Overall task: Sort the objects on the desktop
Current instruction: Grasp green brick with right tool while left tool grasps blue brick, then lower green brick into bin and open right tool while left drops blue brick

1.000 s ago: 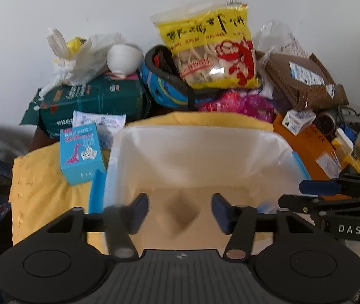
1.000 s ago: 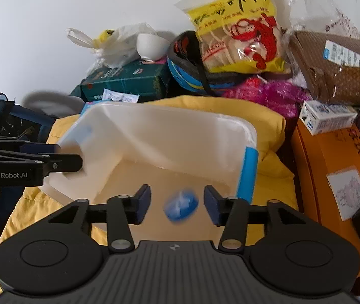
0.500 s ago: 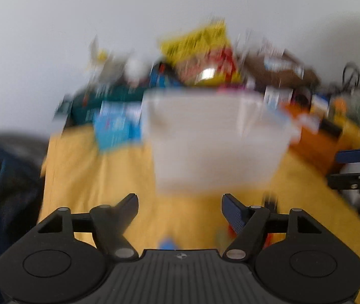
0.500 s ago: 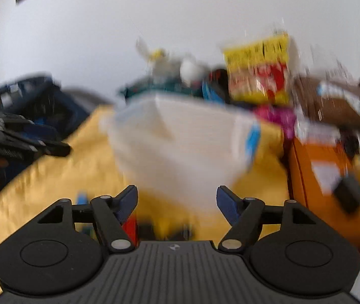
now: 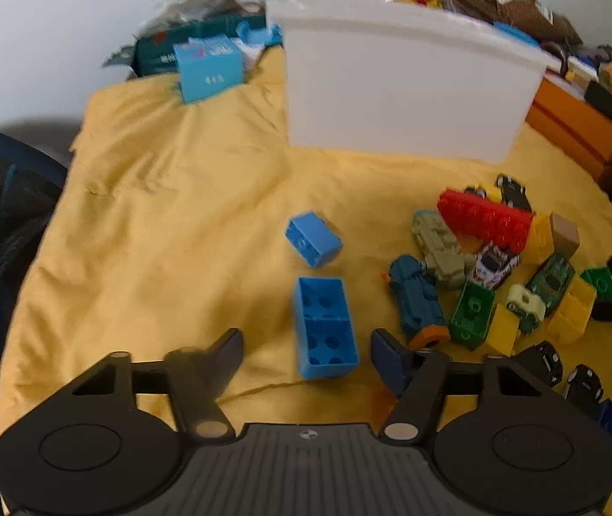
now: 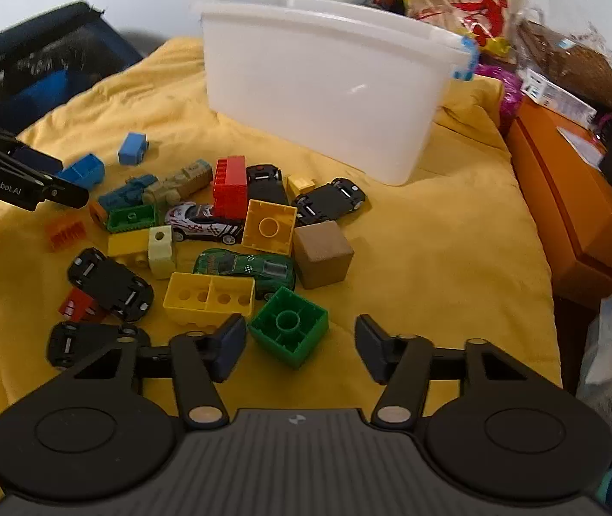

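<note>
A yellow cloth point(image 6: 435, 258) covered the desk, with a white plastic bin point(image 6: 327, 86) standing upright at its far side. In front of the bin lay a scatter of toys: a red brick point(image 6: 230, 185), a brown wooden cube point(image 6: 323, 253), a green toy car point(image 6: 245, 266), a white race car point(image 6: 202, 223), and overturned black cars point(image 6: 110, 284). The left gripper point(image 5: 306, 354) hovered with its jaws spread wide and empty, a long blue brick point(image 5: 325, 327) lying on the cloth between the fingertips. The right gripper point(image 6: 301, 344) was likewise wide open, holding nothing, with a green square brick point(image 6: 288, 331) on the cloth between its fingers, nearer the left one.
</note>
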